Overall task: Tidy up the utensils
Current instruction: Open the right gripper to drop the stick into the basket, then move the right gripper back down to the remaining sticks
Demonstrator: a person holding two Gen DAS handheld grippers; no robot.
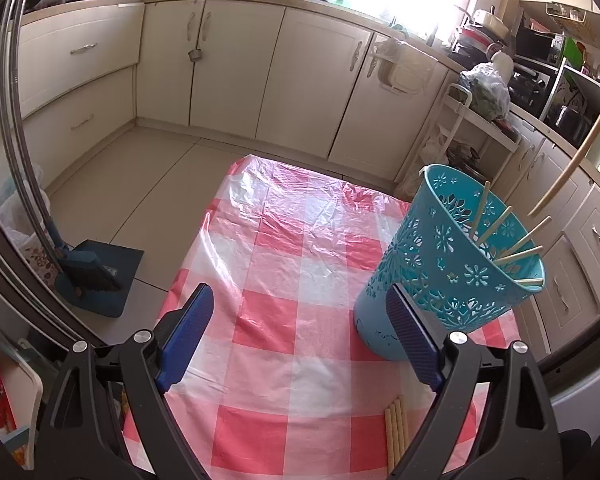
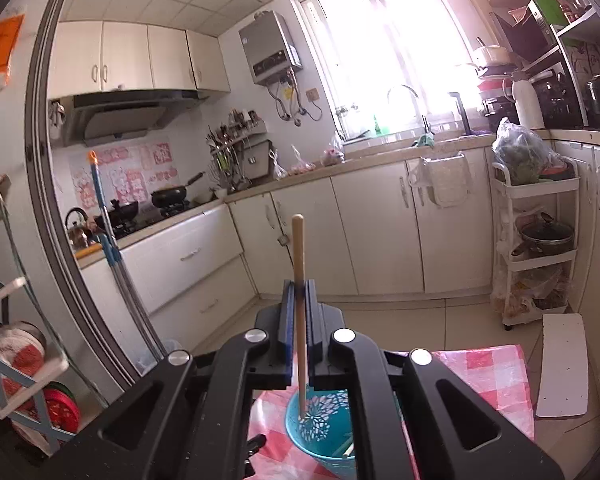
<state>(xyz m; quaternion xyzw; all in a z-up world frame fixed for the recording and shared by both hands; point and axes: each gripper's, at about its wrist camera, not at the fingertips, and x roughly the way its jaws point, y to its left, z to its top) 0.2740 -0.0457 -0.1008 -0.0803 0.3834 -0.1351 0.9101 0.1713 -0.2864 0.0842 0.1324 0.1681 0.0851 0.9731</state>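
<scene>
Kitchen table (image 1: 284, 344) with pink checked cloth | right gripper (image 2: 299, 285) pinching upright chopstick (image 2: 299, 256) over teal holder (image 2: 324, 436) | left gripper (image 1: 300, 312) spread, empty, beside holder | loose chopsticks (image 1: 396, 428) on cloth

The left gripper (image 1: 300, 336) is tilted downward with its jaws standing wide apart and nothing between them; its blue-padded fingers (image 1: 188, 336) splay out from the black linkage arms, one on each side of the view. The right gripper (image 2: 299, 292) points nearly level, only slightly downward, with its jaws pressed together on a thin wooden chopstick (image 2: 299, 256). The stick runs upright through the pads, its upper end standing above the fingertips and its lower end hanging below the gripper's body. Neither of the person's hands is in view.
</scene>
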